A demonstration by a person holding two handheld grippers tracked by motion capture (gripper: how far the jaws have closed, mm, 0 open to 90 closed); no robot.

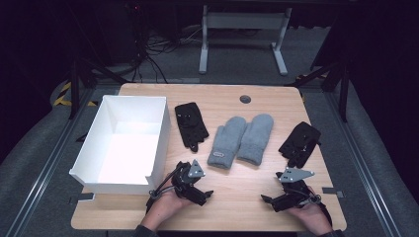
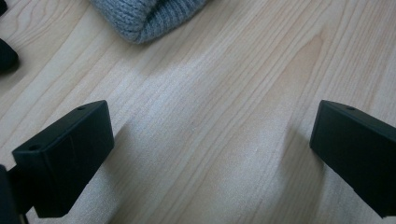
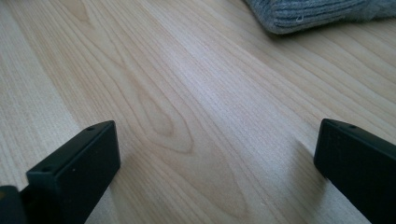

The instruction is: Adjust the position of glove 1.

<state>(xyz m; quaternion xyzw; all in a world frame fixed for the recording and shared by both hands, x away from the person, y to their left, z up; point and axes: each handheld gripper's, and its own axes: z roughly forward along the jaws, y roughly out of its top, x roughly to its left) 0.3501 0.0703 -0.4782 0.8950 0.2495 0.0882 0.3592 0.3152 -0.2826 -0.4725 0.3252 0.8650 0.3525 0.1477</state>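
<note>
Two grey knit mittens lie side by side mid-table, the left mitten and the right mitten. A black glove lies to their left and another black glove to their right. My left gripper rests low on the wood near the front edge and is open, with bare table between its jaws. In the left gripper view a grey mitten cuff lies ahead. My right gripper is open too, over bare wood. The right gripper view has a grey mitten at its top.
A white open-topped box stands on the left part of the wooden table, right beside my left hand. A round cable port sits near the far edge. A table frame and cables stand on the floor behind.
</note>
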